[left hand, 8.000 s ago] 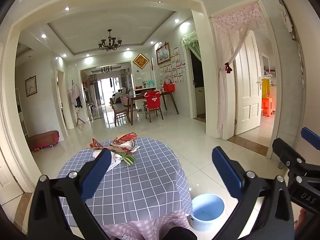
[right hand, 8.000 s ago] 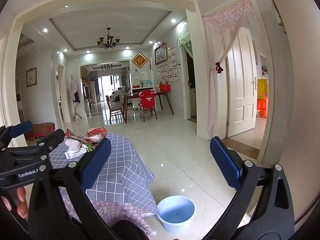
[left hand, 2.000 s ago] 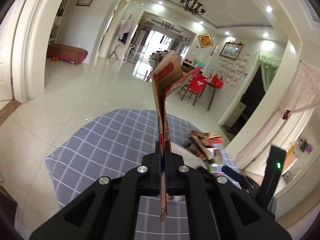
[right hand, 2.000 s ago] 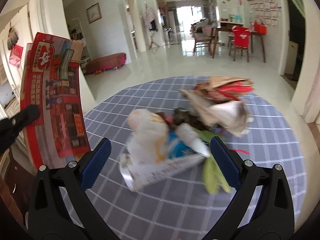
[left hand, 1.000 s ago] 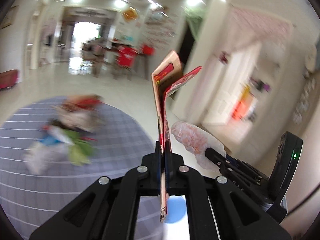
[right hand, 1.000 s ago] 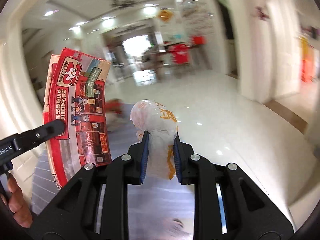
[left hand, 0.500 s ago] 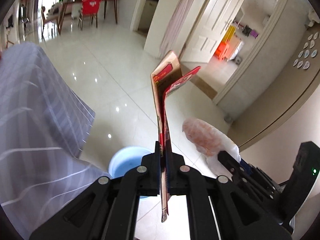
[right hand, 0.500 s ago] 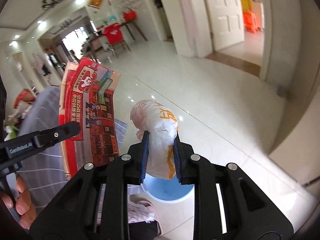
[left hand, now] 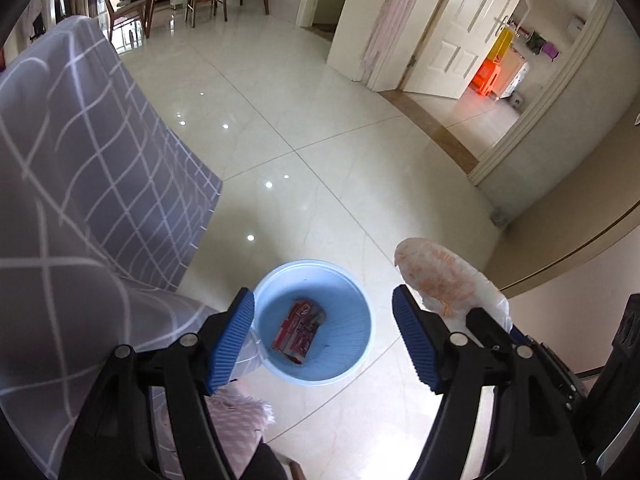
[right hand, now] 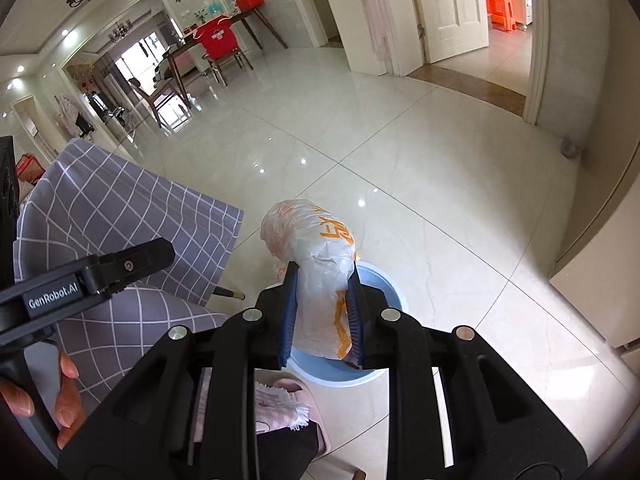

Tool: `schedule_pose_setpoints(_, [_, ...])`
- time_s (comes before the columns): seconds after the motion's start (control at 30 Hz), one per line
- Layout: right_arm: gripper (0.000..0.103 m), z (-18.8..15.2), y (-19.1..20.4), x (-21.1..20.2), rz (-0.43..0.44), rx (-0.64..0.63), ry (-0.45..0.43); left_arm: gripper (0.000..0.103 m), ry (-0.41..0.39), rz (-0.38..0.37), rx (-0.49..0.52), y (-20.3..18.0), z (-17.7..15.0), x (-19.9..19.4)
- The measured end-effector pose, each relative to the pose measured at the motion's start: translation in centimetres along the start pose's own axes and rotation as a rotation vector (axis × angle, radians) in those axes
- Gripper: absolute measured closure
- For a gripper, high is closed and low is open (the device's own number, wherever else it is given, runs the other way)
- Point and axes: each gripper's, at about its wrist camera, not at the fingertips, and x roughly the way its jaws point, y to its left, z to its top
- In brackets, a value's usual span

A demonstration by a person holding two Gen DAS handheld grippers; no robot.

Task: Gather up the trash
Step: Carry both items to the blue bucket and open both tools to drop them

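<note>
The bag, clamped in the right gripper, hangs over the bin for dropping, while the left gripper gapes above the packet lying inside.

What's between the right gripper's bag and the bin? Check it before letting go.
Nothing visible. The right gripper holds the bag directly over the open blue bin, whose mouth is uncovered; only a red packet lies at its bottom. The left gripper is open, its fingers flanking the rim.
</note>
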Motion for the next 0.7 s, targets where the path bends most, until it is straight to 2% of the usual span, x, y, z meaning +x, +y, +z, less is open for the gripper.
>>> schedule_pose_setpoints(0.27, [0.08,0.7,1.6,-1.1,0.019,-0.017,-0.023,0.033,-0.036,0.018,0.009,0.2,0.4,-2.2])
schedule_pose_setpoints(0.37, [0.075,1.0,2.2,-1.3,0.033,-0.013,-0.043,0.033,-0.051,0.019,0.007,0.2,0.7,-3.1])
schedule_pose_setpoints(0.43, [0.033,1.2,2.5,-1.3,0.035,-0.007,-0.057,0.033,-0.066,0.011,0.004,0.2,0.9,-3.9])
schedule_pose_setpoints(0.5, [0.033,1.3,2.6,-1.5,0.015,-0.003,-0.069,0.033,-0.074,0.002,0.005,0.3,0.9,-4.6])
schedule_pose_setpoints(0.7, [0.033,1.5,3.2,-3.3,0.025,-0.005,-0.078,0.033,-0.105,-0.04,-0.007,0.6,0.8,-7.0])
